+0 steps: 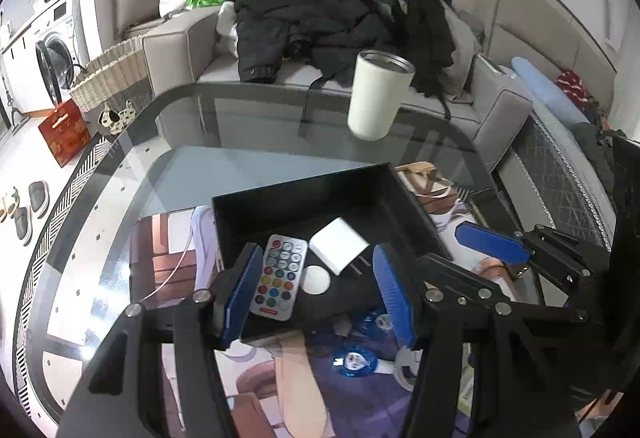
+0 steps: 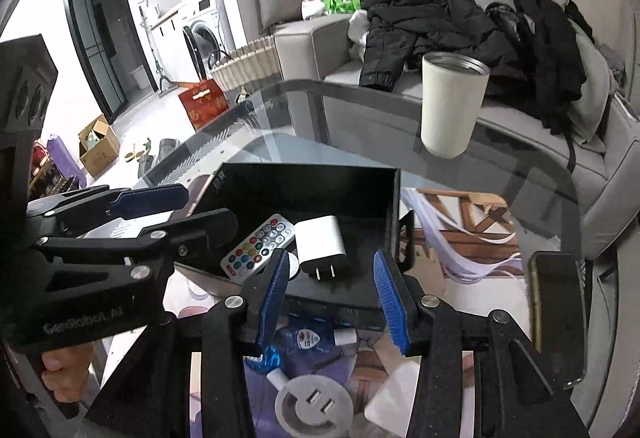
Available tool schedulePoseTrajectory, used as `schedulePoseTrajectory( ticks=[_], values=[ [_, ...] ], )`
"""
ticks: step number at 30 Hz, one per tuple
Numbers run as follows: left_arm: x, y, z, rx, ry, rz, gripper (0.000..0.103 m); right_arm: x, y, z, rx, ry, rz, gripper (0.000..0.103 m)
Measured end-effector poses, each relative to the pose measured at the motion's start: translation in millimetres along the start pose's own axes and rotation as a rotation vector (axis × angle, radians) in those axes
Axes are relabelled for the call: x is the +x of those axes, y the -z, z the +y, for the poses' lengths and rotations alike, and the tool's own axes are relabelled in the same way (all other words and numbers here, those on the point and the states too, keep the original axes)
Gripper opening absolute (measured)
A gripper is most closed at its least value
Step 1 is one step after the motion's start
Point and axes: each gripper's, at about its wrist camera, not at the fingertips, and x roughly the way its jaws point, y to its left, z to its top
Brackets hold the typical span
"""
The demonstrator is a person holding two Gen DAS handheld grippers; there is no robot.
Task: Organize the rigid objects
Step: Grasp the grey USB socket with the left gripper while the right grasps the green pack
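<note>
Broadly, we start with the glass bench [image 1: 120, 238], where a black tray [image 1: 304, 190] sits on a printed mat [image 1: 160, 258] and a white cup [image 1: 378, 94] stands well apart, near the far edge. Inside the tray lie a white charger [image 1: 338, 246], a remote [image 1: 280, 276] beside it, and a small white disc [image 1: 316, 279] touching the remote's edge. We judge the sorting partly done: the next move calls for picking up one of the loose pieces at the tray's near side. Our left tool [image 1: 316, 294] hangs wide open over the tray and holds nothing; our right tool [image 2: 332, 298] is equally spread and empty. Only the right wrist view shows a round USB hub [image 2: 314, 404] and a small blue bottle [image 2: 316, 338] lying on the mat below the tray.
</note>
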Motion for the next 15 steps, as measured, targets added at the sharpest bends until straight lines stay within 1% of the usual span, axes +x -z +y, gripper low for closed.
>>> schedulePoseTrajectory(
  ticks=[3, 6, 12, 15],
  values=[
    [-10.8, 5.1, -12.4, 0.027, 0.011, -0.018, 0.058, -19.5, 6.1, -2.8, -0.006, -0.005, -0.017, 0.045],
    [-14.0, 8.7, -21.9, 0.044, 0.029, -0.010, 0.058, -35.7, 13.8, -5.8, -0.013, -0.015, -0.016, 0.045],
    [-9.1, 24.0, -49.0, 0.108, 0.061, 0.041, 0.058, -50.9, 40.5, -15.0, -0.025, -0.020, 0.029, 0.045],
    [-2.0, 34.3, -64.2, 0.145, 0.077, 0.085, 0.058, -54.1, 58.3, -24.6, -0.028, -0.014, 0.064, 0.045]
  ],
)
